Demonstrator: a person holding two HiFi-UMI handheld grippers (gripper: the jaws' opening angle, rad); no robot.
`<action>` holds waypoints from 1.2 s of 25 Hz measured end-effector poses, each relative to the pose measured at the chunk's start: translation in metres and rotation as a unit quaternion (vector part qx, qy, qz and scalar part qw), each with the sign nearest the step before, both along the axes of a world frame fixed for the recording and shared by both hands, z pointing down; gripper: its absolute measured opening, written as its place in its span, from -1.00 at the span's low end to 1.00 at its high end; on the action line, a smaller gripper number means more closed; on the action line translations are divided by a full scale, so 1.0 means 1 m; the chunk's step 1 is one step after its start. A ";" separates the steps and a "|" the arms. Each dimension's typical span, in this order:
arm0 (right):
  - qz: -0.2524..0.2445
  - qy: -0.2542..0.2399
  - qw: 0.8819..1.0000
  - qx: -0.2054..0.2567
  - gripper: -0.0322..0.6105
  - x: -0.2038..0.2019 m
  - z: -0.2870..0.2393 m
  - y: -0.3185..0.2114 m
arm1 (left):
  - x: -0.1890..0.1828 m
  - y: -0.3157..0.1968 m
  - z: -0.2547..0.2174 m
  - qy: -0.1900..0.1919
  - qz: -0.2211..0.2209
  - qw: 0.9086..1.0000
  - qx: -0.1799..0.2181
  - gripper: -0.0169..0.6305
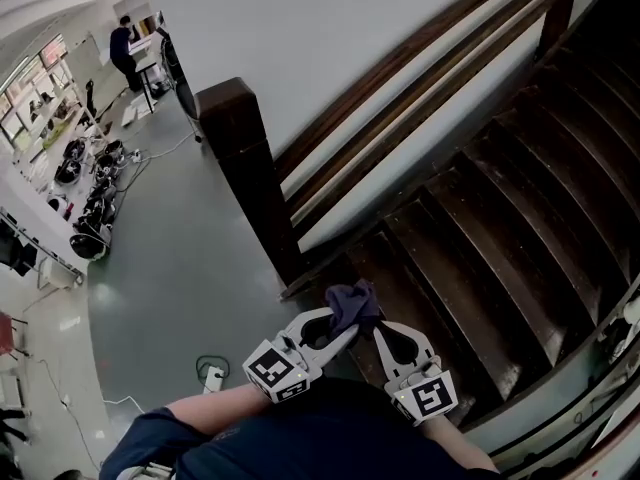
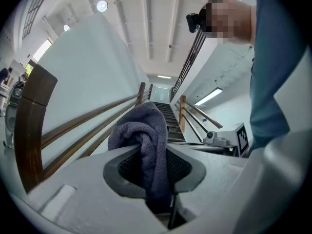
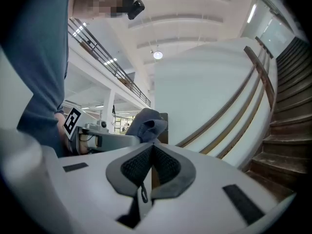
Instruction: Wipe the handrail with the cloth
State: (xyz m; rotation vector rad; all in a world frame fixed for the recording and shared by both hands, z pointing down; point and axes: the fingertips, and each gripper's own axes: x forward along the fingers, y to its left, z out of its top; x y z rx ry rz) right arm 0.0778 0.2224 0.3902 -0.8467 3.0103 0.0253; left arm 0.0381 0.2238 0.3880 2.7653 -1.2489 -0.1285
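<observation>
A bunched grey-purple cloth (image 1: 352,306) sticks out of my left gripper (image 1: 347,332), which is shut on it low over the bottom stair. In the left gripper view the cloth (image 2: 142,135) hangs down through the closed jaws. My right gripper (image 1: 379,332) is just right of it, shut with nothing between its jaws (image 3: 152,149). The dark wooden handrail (image 1: 400,78) rises to the upper right from a thick newel post (image 1: 243,158), well ahead of both grippers. From the right gripper view the cloth (image 3: 146,123) and the left gripper (image 3: 105,139) sit to the left and the handrail (image 3: 255,75) to the right.
Dark wooden steps (image 1: 500,228) climb to the right, with a second rail (image 1: 560,408) at the lower right. A grey floor (image 1: 180,268) lies to the left, with a power strip (image 1: 212,376), cables and round devices (image 1: 95,218). A person (image 1: 124,53) stands at a far desk.
</observation>
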 end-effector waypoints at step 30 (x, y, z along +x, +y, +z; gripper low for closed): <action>0.161 0.058 0.985 -0.038 -0.87 -0.125 0.020 -0.295 | -0.144 -0.312 0.025 0.065 0.105 0.992 -0.028 -0.65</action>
